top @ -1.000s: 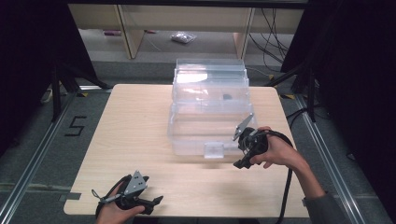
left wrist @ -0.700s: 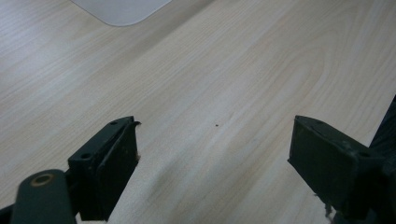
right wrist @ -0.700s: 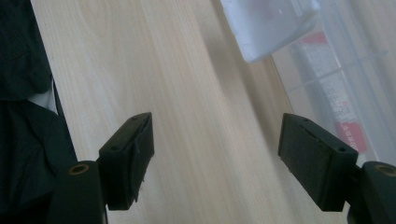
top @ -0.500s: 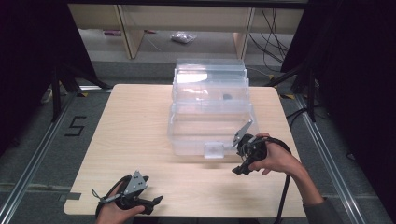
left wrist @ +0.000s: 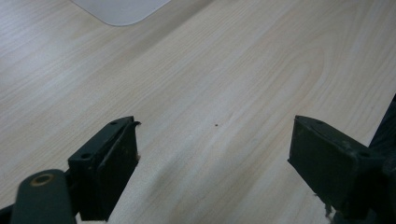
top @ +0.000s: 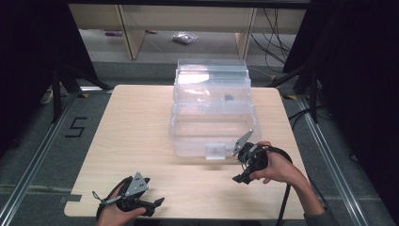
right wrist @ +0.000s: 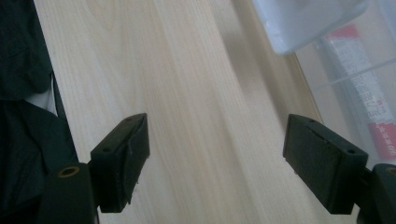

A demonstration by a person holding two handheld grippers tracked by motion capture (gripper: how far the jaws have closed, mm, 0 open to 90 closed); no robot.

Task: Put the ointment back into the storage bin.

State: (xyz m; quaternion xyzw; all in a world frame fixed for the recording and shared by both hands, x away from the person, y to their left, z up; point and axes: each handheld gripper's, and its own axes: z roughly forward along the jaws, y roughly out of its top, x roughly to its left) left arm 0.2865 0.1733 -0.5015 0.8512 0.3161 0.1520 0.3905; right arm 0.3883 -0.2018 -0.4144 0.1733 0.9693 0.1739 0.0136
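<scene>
On the worktop (top: 141, 127), a clear plastic box (top: 211, 117) stands toward the far edge, right of the middle, its latch (top: 216, 151) facing my near edge. At the box's near right corner I hold my right gripper (top: 241, 178) just beside the front wall, apart from it and a little above the wood; its grey plate tilts up toward the box. My right hand (top: 275, 167) wraps the grip, and the cable trails off the near edge. Seen along this gripper (right wrist: 215, 158), its jaws stand wide apart with nothing but bare wood between them; the box's rounded base corner (right wrist: 308, 23) and a red-and-white label behind the clear wall lie up and to the right of the jaws.

Near the near left corner of the worktop rests my left gripper (top: 157, 203), well apart from the box, with my left hand (top: 117, 214) under it at the edge. Seen along this gripper (left wrist: 215, 154), its jaws likewise stand released, wide apart over bare wood, grasping nothing; a pale rounded corner of the box (left wrist: 121, 9) shows at the far top of that view.

The box lid lies closed, and a small dark item (top: 228, 98) sits inside toward the far right.
</scene>
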